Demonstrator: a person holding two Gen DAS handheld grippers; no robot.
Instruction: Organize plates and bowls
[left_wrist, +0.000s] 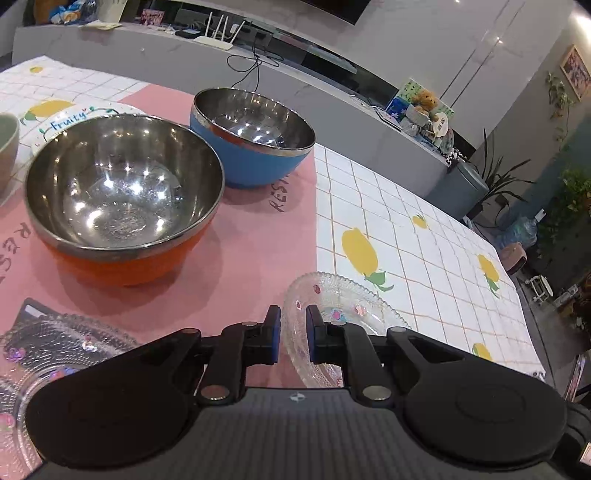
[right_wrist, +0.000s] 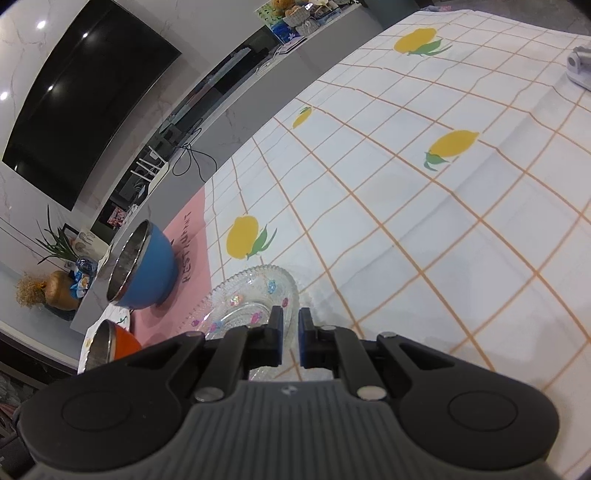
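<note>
the table (left_wrist: 424, 206), under its lemon-print cloth, runs out ahead of both grippers, with a pink mat (left_wrist: 243, 254) ahead-left of the left gripper (left_wrist: 293, 334). on that mat sit the orange bowl (left_wrist: 122, 199) and, further off, the blue bowl (left_wrist: 251, 136), close together; a careless swing that way could knock them. the clear glass plate (left_wrist: 332, 310) lies directly at both sets of fingertips, straddling the mat's edge. the left gripper is nearly closed with the plate's rim between its pads, seemingly pinched; the right gripper (right_wrist: 290, 334) is clamped nearly tight on the opposite rim. my worry: glass is slick, both grips are thin rim pinches, so uneven lifting could tilt, slip or chip it. a second glass plate (left_wrist: 51, 354) sits to the near left.
</note>
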